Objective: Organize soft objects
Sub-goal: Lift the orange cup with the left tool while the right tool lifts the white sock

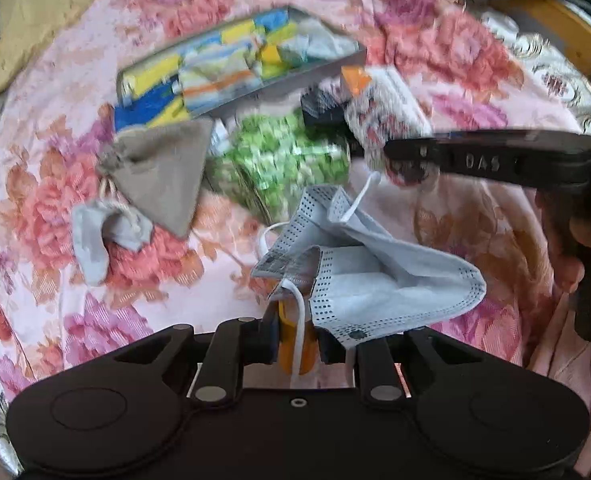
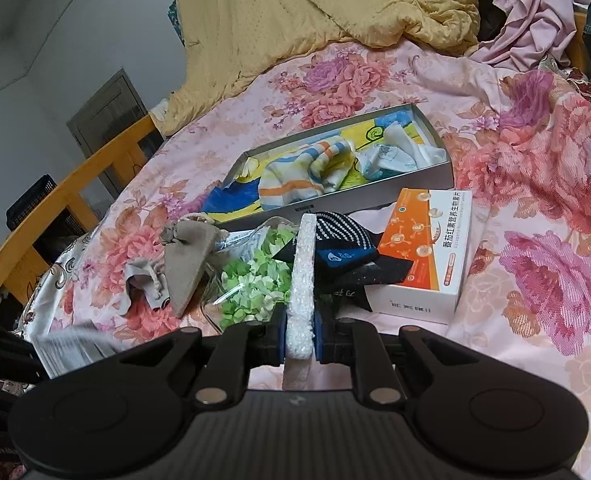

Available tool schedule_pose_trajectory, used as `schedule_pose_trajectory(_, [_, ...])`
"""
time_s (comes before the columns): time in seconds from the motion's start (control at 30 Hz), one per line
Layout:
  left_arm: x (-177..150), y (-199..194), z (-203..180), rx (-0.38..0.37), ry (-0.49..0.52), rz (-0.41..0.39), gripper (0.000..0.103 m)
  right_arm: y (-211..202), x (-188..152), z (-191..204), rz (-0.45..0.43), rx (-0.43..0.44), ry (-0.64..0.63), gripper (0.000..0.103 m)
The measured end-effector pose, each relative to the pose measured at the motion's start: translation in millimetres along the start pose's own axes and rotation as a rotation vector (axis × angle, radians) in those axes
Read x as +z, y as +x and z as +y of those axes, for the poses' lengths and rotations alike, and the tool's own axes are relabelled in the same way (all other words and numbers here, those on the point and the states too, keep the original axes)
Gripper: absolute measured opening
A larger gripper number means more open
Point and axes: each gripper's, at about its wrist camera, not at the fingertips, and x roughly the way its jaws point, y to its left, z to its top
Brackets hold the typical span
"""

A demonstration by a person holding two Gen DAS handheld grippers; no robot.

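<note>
My left gripper [image 1: 297, 332] is shut on a pale blue face mask [image 1: 367, 280], which hangs crumpled above the floral bedspread. My right gripper [image 2: 299, 332] is shut on a white bubble-wrap sheet [image 2: 302, 280], held edge-on; in the left wrist view that sheet [image 1: 383, 120] and the right gripper [image 1: 379, 148] reach in from the right. A long grey box [image 2: 427, 178] holds striped and yellow cloths [image 2: 295, 180]. In front of it lie a tan drawstring pouch [image 2: 185, 256], a grey pouch [image 2: 143, 276], a bag of green petals [image 2: 251, 280] and dark socks [image 2: 347, 252].
An orange and white carton [image 2: 423, 256] lies right of the socks. A yellow quilt [image 2: 295, 12] and pink clothes [image 2: 535, 16] are heaped at the far end of the bed. A wooden bed rail [image 2: 75, 196] runs along the left, with a dark crate [image 2: 35, 200] beyond it.
</note>
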Motion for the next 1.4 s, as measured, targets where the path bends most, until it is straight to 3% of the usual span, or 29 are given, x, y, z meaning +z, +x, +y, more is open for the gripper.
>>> schedule_pose_trajectory(0.13, [2,9,5,-0.048,-0.056,0.061,0.019,0,0,0,-0.003,0.001,0.0,0.014])
schedule_pose_trajectory(0.37, [7,8,23,-0.168,-0.223,0.044,0.019,-3,0,-2,-0.024,-0.007,0.015,0.014])
schedule_pose_trajectory(0.57, [-4,34,59,-0.453,-0.598,0.149,0.019,-5,1,-3,-0.035,-0.012,0.023,0.014])
schedule_pose_trajectory(0.8, [-23,59,68,-0.677,-0.742,0.17,0.02,-8,3,-10,-0.054,-0.036,0.049,0.014])
schedule_pose_trajectory(1.1, [-16,66,68,-0.722,-0.74,0.148,0.02,-6,3,-9,-0.066,-0.029,0.04,0.014])
schedule_pose_trajectory(1.4, [-10,71,78,-0.7,-0.681,0.223,0.023,-7,5,1,-0.099,0.025,-0.018,0.014])
